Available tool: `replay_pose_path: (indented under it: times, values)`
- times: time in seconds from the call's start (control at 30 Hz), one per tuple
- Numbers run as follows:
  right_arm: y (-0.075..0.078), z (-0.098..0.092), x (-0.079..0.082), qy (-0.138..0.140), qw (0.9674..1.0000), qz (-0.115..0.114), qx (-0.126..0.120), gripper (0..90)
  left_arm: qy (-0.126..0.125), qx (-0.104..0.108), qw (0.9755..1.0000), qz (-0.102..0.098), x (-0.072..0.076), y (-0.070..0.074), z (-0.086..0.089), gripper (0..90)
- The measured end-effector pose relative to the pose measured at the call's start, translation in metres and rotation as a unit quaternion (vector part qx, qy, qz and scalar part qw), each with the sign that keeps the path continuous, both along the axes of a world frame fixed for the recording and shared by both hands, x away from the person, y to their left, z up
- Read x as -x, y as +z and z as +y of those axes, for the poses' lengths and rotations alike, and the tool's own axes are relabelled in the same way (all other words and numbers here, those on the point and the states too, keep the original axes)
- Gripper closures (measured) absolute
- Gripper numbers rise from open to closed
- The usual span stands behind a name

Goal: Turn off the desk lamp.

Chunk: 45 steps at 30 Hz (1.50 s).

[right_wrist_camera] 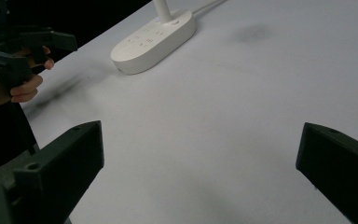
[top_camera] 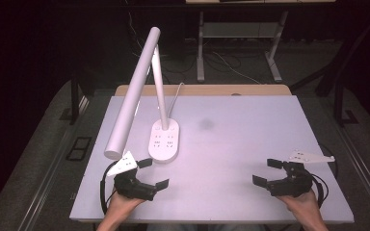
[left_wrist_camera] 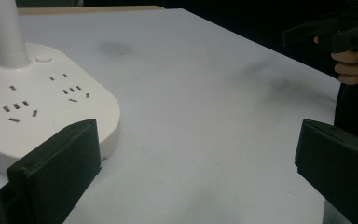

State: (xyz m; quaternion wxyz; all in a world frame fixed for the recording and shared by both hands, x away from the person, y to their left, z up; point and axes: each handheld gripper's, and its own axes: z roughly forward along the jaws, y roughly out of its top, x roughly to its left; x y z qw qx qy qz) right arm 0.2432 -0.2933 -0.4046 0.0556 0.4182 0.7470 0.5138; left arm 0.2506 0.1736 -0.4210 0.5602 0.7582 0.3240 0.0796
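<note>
Holding both tools low at the near edge of the table (top_camera: pixel 279 120), I judge that I am at the very start of the work: nothing is gripped yet. My left gripper (top_camera: pixel 153 173) has its jaws spread wide, and in the left gripper view one jaw sits just beside the rounded end of the lamp base (left_wrist_camera: pixel 37 107), near it but not touching as far as I can tell. My right gripper (top_camera: pixel 267 172) is spread wide too and rests well apart from the lamp, over bare tabletop.

The desk lamp (top_camera: pixel 139 91) stands on the left half of the table, its white base toward me with socket openings and a small round button (left_wrist_camera: pixel 43 59) near the foot of the upright post (top_camera: pixel 160 91). The long tubular head (top_camera: pixel 131 94) slants down to the left, its lower end hanging near my left gripper.

My guess is that the next move belongs to the left side: either reach past the base edge for the button, or take hold of the head or post. That calls for a short forward reach and a careful angle.

The low end of the lamp head hangs just over my left hand (top_camera: pixel 120 204), so lifting carelessly could knock it. A white cord (top_camera: pixel 176 96) runs off the far side of the base, and a faint dark smudge (top_camera: pixel 205 124) marks the tabletop.
</note>
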Motion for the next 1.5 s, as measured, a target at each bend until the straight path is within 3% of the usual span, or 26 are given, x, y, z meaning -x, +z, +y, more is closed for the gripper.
replay_pose_path:
  times: [0.53, 1.5]
  values:
    - [0.015, 0.012, -0.004, 0.024, 0.9986, -0.012, 0.046, 0.7, 0.004, -0.002, 1.0, -0.001, 0.001, 0.0, 0.002, 0.0]
    - [0.046, 0.04, -0.039, 0.068, 0.996, -0.01, 0.058, 0.8, 0.005, -0.003, 1.0, 0.0, 0.0, 0.0, 0.002, 0.0]
